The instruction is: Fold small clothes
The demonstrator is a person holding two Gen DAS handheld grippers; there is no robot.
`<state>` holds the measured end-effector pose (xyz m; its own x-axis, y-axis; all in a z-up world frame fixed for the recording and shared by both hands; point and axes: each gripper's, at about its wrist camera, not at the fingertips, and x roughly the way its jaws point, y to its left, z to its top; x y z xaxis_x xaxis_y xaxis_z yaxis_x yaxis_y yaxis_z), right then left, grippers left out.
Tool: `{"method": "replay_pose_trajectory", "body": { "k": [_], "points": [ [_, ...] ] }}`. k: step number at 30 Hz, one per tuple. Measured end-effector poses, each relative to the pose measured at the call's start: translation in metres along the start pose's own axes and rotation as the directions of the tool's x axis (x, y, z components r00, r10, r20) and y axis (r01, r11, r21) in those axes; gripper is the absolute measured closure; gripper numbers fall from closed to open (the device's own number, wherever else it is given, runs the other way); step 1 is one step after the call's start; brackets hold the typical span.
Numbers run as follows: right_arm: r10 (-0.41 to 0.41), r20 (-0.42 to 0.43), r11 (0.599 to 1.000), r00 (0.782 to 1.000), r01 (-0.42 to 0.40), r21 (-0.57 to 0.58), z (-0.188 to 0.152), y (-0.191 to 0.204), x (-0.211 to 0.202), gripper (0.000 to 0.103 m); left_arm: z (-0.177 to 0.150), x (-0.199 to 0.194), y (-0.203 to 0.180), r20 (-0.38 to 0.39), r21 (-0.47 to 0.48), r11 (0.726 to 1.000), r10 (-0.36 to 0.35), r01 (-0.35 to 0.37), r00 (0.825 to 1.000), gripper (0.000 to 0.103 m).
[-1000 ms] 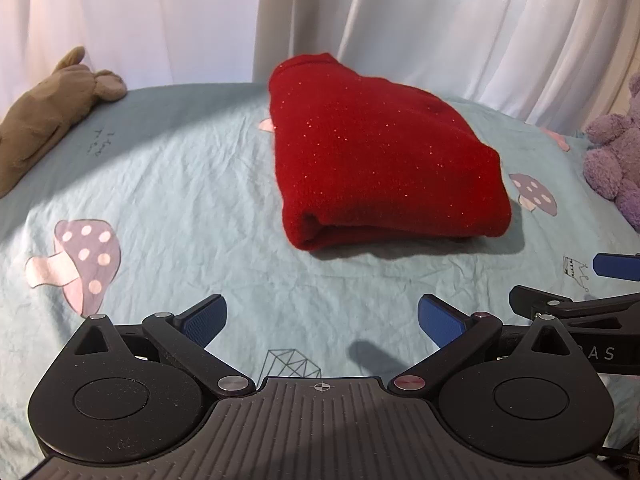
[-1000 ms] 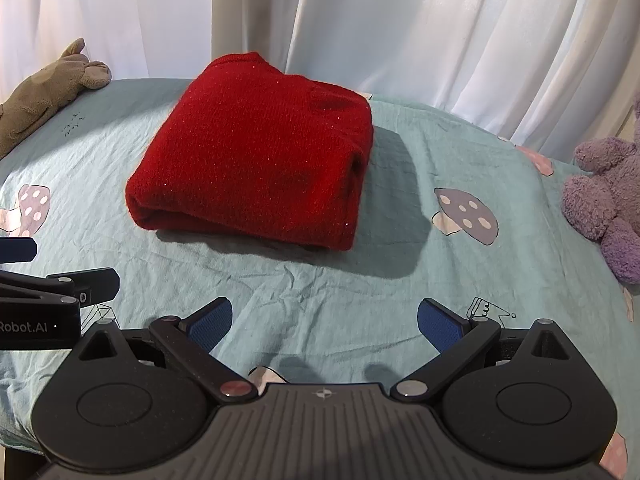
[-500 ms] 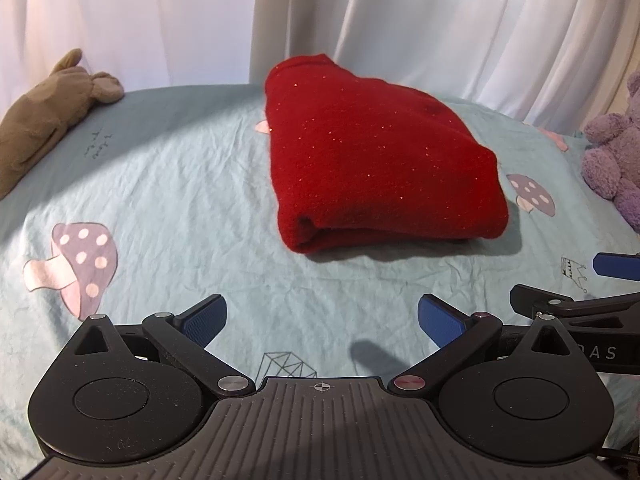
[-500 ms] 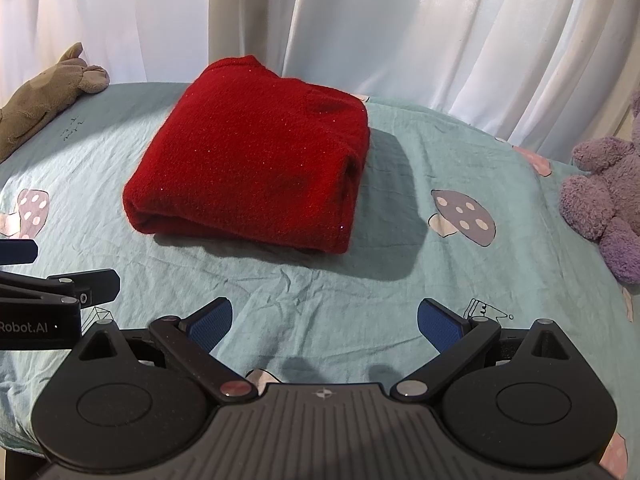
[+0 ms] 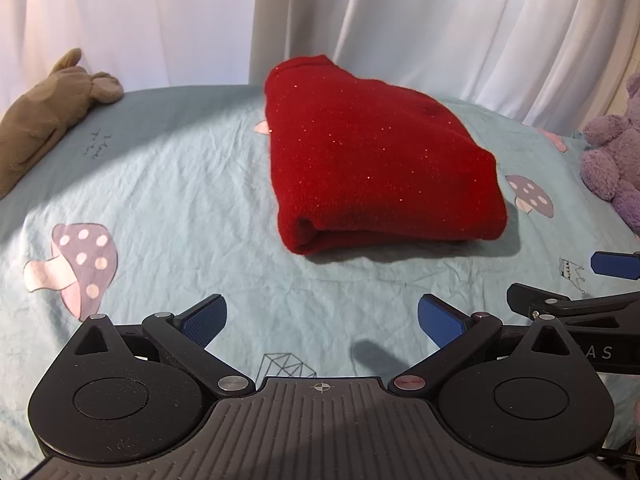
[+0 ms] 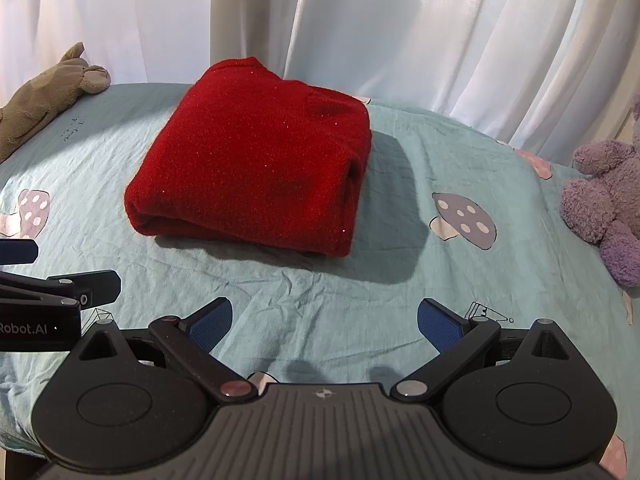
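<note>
Red and flecked with tiny glitter, the folded garment (image 5: 380,168) lay in a thick, tidy bundle on the pale blue mushroom-print sheet (image 5: 168,184), well ahead of the left claw (image 5: 322,320), as seen from the left wrist. That claw hung low over the sheet with its blue pads (image 5: 204,318) spread wide and nothing between them. A brown plush toy (image 5: 44,116) rested at the far left edge of the sheet, a purple plush toy (image 5: 616,160) at the far right, and white curtains (image 5: 440,20) hung behind. The other claw's fingertips poked in from the right margin. From the right wrist, the folded garment (image 6: 256,168) sat ahead and a little to the left, its rolled fold facing the camera, casting a shadow to its right on the sheet (image 6: 400,280). The right claw (image 6: 324,320) was likewise wide open and empty, clear of the cloth. The brown plush toy (image 6: 48,96) and purple plush toy (image 6: 604,196) flanked the scene, and the left claw's black body showed at the left margin.
</note>
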<state>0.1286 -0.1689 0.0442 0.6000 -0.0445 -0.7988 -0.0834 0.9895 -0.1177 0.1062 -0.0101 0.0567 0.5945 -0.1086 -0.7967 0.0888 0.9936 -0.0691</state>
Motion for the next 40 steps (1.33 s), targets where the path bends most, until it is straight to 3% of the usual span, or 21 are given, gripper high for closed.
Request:
{"method": "replay_pose_trajectory", "body": {
  "k": [17, 23, 40],
  "points": [
    [-0.002, 0.005, 1.0, 1.0, 0.002, 0.007, 0.0028, -0.0008, -0.0009, 0.004, 0.0035, -0.0025, -0.001, 0.006, 0.008, 1.0, -0.002, 0.002, 1.0, 0.0],
    [-0.002, 0.012, 1.0, 1.0, 0.002, 0.009, 0.0042, -0.0008, -0.0015, 0.004, 0.0026, -0.0038, 0.003, 0.018, -0.014, 0.999, -0.046, 0.047, 0.999, 0.0],
    [-0.002, 0.014, 1.0, 1.0, 0.002, 0.02, 0.0052, -0.0023, 0.001, 0.004, 0.0027, 0.0003, -0.0014, 0.041, 0.055, 0.998, 0.037, -0.039, 0.998, 0.0]
  ]
}}
